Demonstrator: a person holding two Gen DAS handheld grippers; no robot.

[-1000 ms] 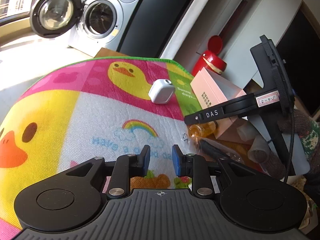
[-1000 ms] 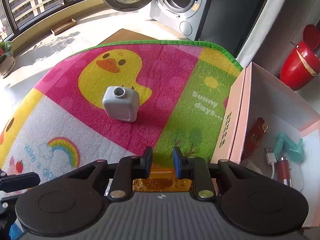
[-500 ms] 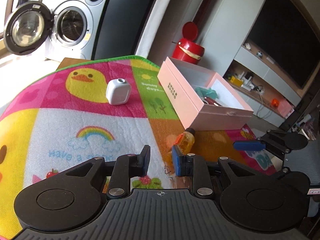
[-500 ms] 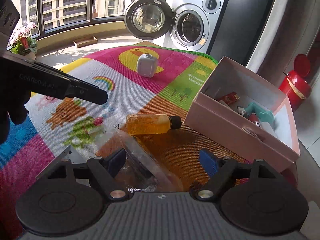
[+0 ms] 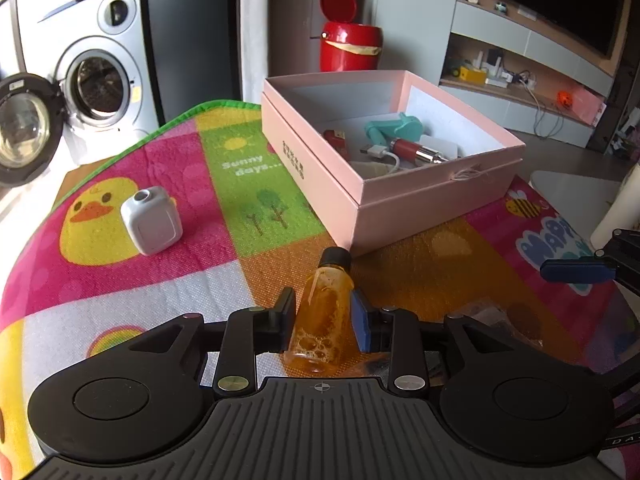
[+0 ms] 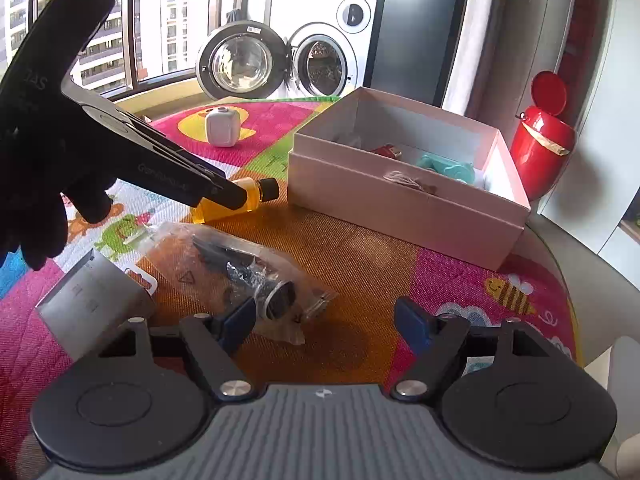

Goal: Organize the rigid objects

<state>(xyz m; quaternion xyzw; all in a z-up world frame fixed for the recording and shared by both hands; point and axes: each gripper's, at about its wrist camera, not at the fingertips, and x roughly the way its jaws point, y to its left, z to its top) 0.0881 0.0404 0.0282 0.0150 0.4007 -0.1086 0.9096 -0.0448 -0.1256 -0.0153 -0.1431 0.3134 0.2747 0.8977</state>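
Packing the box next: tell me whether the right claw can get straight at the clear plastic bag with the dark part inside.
Probably yes. The right claw is open and the clear plastic bag with the dark part lies on the colourful play mat just ahead, by one fingertip. Nothing lies between them; the left claw is occupied at the amber bottle.

Play mat: patchwork of pink, green, orange, white and yellow panels, green edging, printed with a yellow duck, trees, a rainbow and a striped bee.
Bottle: amber-orange contents, black cap.
Box: pale pink outside, white inside.
Cube-shaped item, far left: pale grey-white.
Bin, far right: glossy red.
Tongs: black, blue pads.
Small carton, near left: grey.
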